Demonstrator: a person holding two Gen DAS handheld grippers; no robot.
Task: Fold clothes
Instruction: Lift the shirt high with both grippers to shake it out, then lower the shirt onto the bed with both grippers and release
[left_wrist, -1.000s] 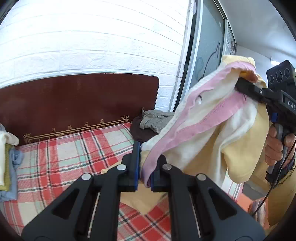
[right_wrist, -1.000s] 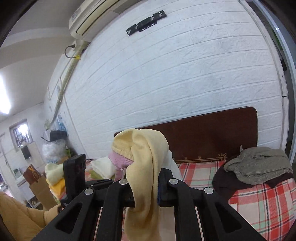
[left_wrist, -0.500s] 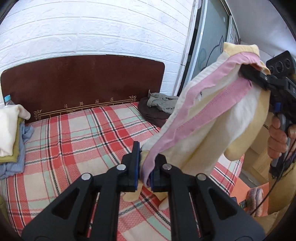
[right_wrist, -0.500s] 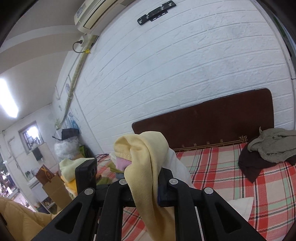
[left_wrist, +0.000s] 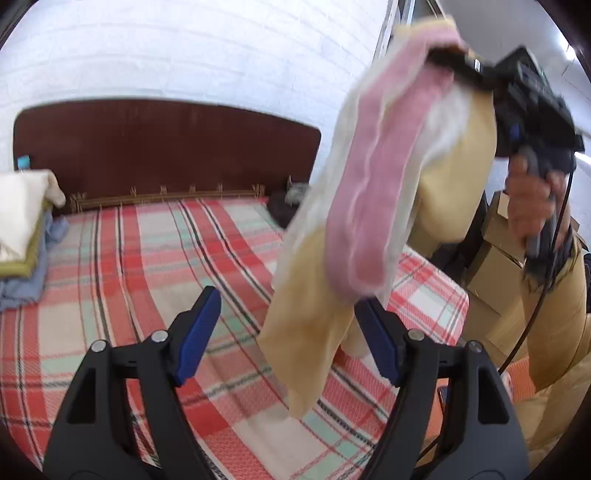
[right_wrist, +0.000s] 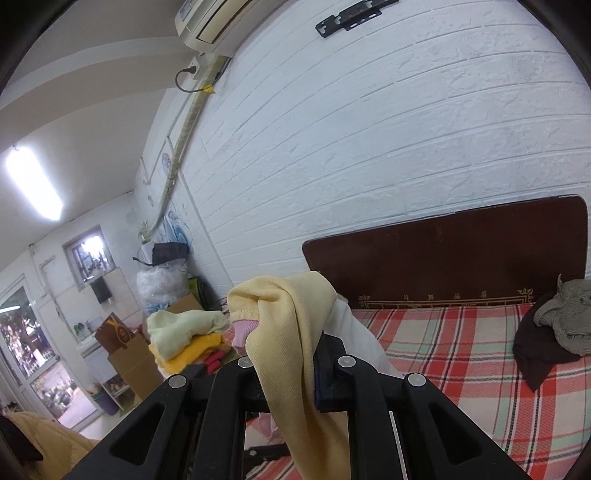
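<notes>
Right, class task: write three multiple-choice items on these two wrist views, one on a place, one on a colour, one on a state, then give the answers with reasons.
1. Where does the grey striped garment lie?
A. on the dark garment by the headboard
B. on the floor
C. in a box

2. What colour is the band on the yellow garment?
A. green
B. pink
C. black

3. How does the right gripper stand?
A. wide open, empty
B. out of view
C. shut on the yellow garment

Answers:
1 A, it rests on the dark cloth at the bed's head end.
2 B, a pink strip runs down the hanging cloth.
3 C, cloth is pinched between its jaws, while the left gripper is opening with nothing pressed.
</notes>
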